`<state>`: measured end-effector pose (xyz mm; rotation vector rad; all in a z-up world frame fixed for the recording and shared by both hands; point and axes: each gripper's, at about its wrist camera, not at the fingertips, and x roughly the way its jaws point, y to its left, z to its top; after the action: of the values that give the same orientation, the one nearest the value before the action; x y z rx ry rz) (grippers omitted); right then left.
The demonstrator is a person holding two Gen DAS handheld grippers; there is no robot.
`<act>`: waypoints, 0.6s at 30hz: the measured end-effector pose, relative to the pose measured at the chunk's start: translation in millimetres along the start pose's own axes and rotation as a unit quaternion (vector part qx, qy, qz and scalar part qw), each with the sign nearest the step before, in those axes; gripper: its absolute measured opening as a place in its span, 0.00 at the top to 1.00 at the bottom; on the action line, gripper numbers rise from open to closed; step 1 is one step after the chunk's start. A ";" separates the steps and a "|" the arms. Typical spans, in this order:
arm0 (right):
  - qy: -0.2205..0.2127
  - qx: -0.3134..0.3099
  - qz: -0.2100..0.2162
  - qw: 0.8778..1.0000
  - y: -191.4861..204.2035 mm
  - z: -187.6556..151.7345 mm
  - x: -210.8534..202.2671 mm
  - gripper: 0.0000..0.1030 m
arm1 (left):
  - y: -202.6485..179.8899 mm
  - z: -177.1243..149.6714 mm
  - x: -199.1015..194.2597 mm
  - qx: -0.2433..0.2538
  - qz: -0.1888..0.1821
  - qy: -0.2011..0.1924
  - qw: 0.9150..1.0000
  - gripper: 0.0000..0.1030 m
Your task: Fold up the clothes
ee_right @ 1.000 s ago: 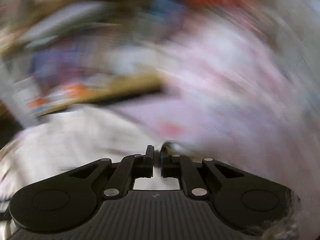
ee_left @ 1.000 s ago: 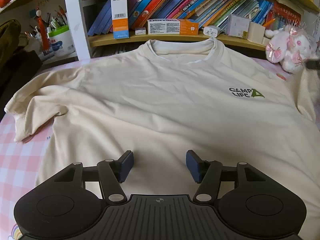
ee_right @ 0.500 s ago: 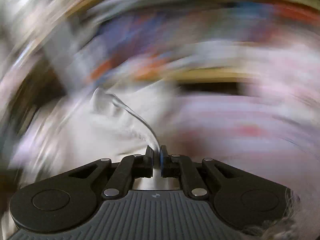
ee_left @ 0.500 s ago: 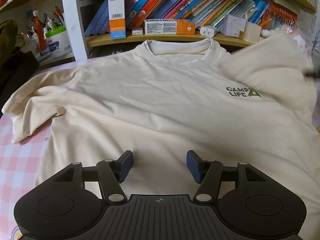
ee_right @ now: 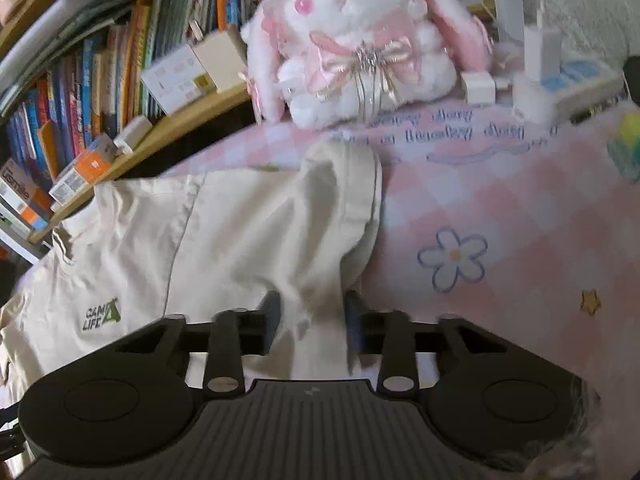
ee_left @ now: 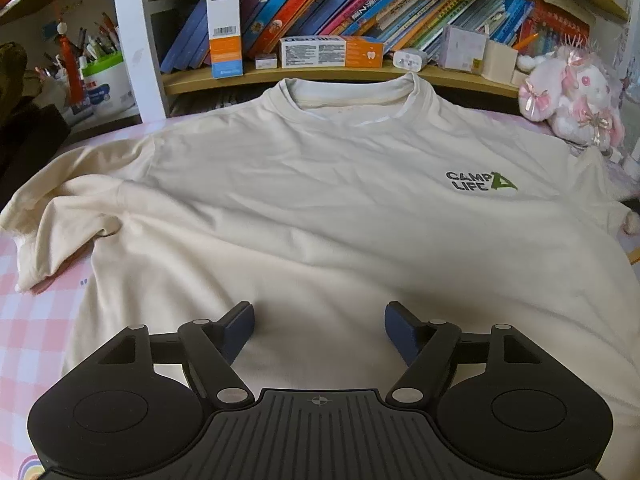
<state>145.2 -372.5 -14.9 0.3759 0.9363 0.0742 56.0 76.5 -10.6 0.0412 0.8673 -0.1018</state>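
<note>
Left gripper [ee_left: 319,330] wide open, empty, over T-shirt [ee_left: 320,216] hem. Right view alone shows right gripper [ee_right: 311,320] parted, sleeve [ee_right: 340,208] between fingers, unclamped.

"CAMP LIFE" on the cream T-shirt [ee_left: 320,216].

Soft daylight, fisheye-bent edges, right wrist view slightly blurred

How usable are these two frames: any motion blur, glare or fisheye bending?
Left wrist view: sharp, evenly lit, no glare; the bookshelf bows from fisheye distortion. Right wrist view: mild motion blur, softest on the books at left and the tablecloth lettering; the plush rabbit is brightly lit.
</note>
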 end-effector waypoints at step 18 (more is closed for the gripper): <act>-0.012 -0.212 -0.053 0.976 37.2 48.0 20.6 0.82 | 1.7 -1.4 -0.7 -0.004 0.001 0.008 1.000 0.28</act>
<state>199.4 -346.8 7.7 -0.0681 0.8876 0.1670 54.7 78.3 -11.1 0.0348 0.8839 -0.0969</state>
